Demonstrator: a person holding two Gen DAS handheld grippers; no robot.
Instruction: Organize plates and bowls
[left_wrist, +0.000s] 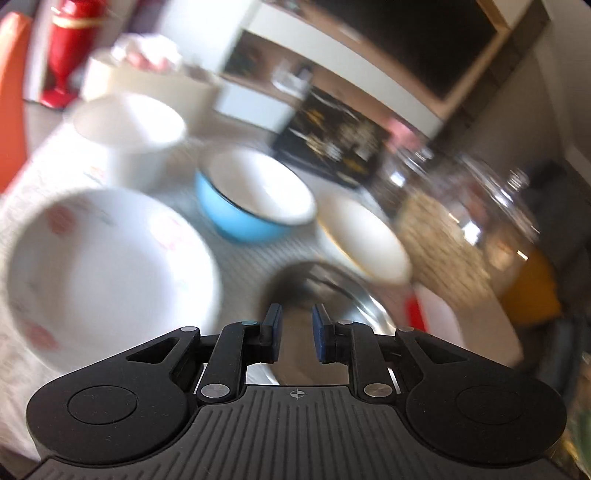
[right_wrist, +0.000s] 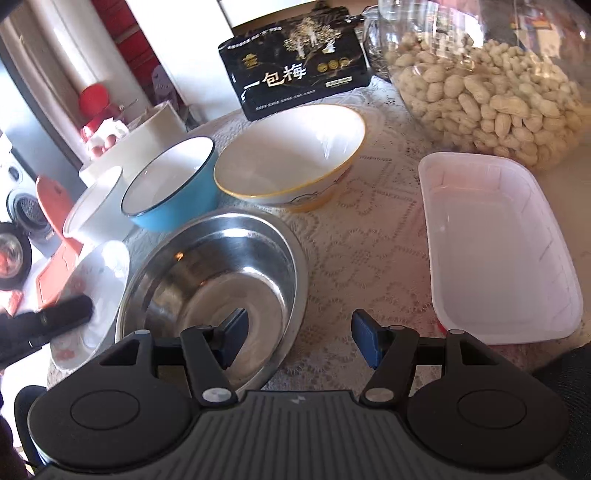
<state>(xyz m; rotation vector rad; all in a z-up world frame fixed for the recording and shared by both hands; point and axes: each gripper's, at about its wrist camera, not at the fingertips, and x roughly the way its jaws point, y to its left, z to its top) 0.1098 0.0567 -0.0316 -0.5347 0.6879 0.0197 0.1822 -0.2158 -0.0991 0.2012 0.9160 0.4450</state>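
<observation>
Steel bowl (right_wrist: 218, 280): it rests on the lace tablecloth (right_wrist: 369, 251), directly ahead of both my tools and lower-left of centre in the right wrist view. My right gripper (right_wrist: 299, 339) has its jaws parted about halfway with nothing between them; its left finger hangs over the bowl's near rim, its right finger over bare cloth. My left gripper (left_wrist: 297, 338) has its jaws drawn nearly together, with only a narrow gap and nothing in it; the bowl (left_wrist: 332, 295) shows blurred just beyond the tips. The flowered plate (left_wrist: 107, 266) lies left of that tool, close by. In the right wrist view my left tool sits dark over that plate (right_wrist: 92, 291). The blue bowl (right_wrist: 173, 184) and the yellow-rimmed bowl (right_wrist: 291, 162) stand behind the steel bowl, touching or nearly so. The white tray (right_wrist: 498, 251) lies well to the right.

Judgement: the right tool is better placed for the steel bowl's near rim; the left suits the plate.
</observation>
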